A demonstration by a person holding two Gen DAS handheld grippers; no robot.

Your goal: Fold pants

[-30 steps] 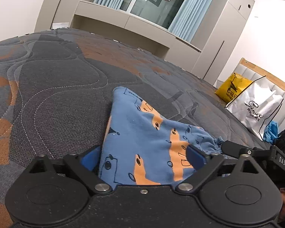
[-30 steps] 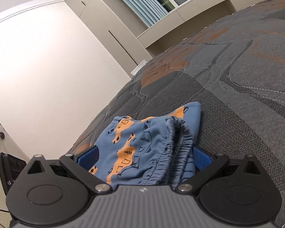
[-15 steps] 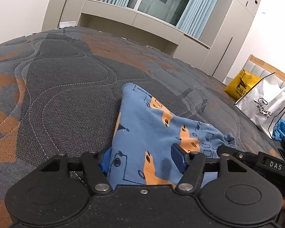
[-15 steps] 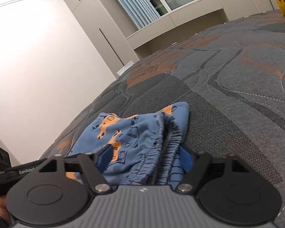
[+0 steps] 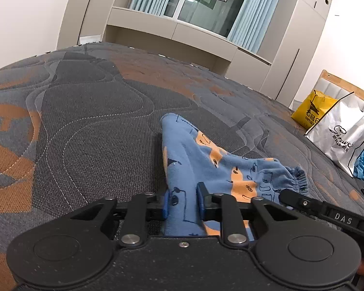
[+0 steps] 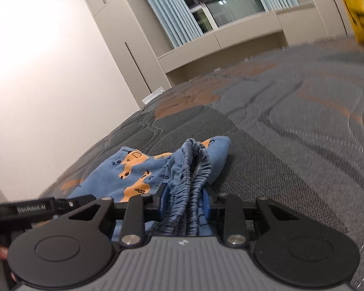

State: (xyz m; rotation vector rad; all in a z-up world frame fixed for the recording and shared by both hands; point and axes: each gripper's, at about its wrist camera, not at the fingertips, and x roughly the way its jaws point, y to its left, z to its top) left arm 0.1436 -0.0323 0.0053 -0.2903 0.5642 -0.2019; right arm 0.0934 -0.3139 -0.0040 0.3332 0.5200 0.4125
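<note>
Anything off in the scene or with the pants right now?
Nothing damaged or spilled. The pants lie bunched rather than flat on the mattress, elastic waistband crumpled between the closing right gripper. The left gripper closes on the opposite end.

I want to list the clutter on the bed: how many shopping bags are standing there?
2. A yellow bag and a white bag stand together at the bed's far right edge, by the headboard. Others may be out of view.

Blue pants [image 5: 206,167] with orange print, grey-orange quilted mattress [image 5: 89,111]
</note>
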